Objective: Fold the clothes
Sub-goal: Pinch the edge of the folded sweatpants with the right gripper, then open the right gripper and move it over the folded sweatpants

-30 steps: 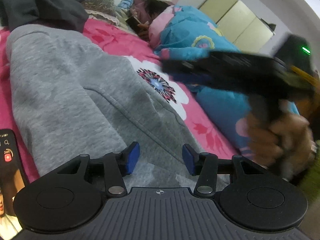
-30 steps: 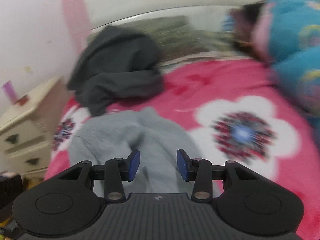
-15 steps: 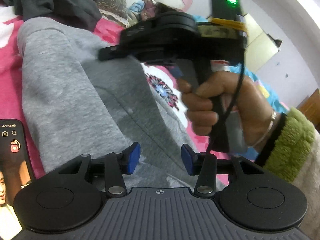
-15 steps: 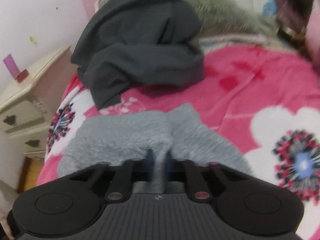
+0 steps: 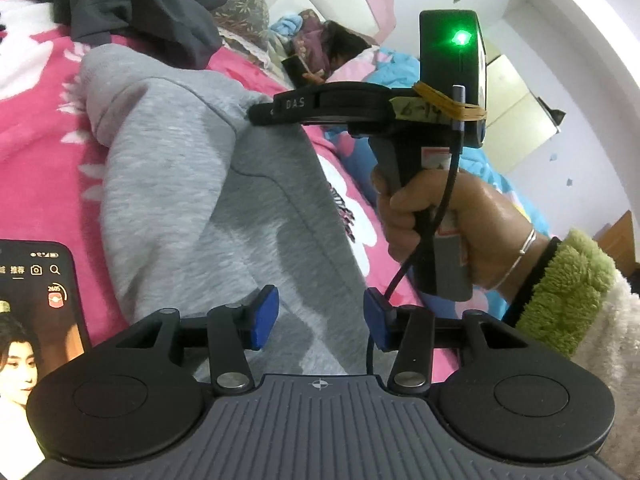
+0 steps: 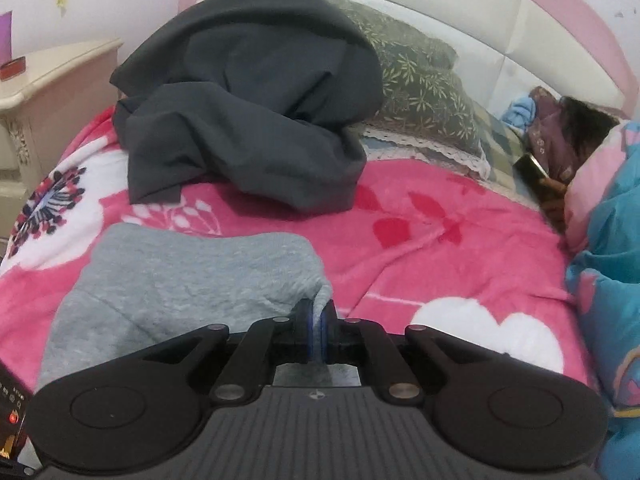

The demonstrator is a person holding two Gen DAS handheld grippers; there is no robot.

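my right hand-held gripper [image 6: 316, 330] is clenched on the grey garment [image 6: 192, 280]'s far corner, while my left hand-held gripper [image 5: 318, 320] gapes empty over its near end.

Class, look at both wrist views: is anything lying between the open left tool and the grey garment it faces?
Nothing visible. The left tool hangs open directly over the grey garment. The phone lies off to its left, and the right tool is already shut on the garment's edge.

"DAS" — right tongs [image 5: 280, 106]; "6-1…" — tape label [image 5: 412, 110]; "2605" — phone [image 5: 36, 300].
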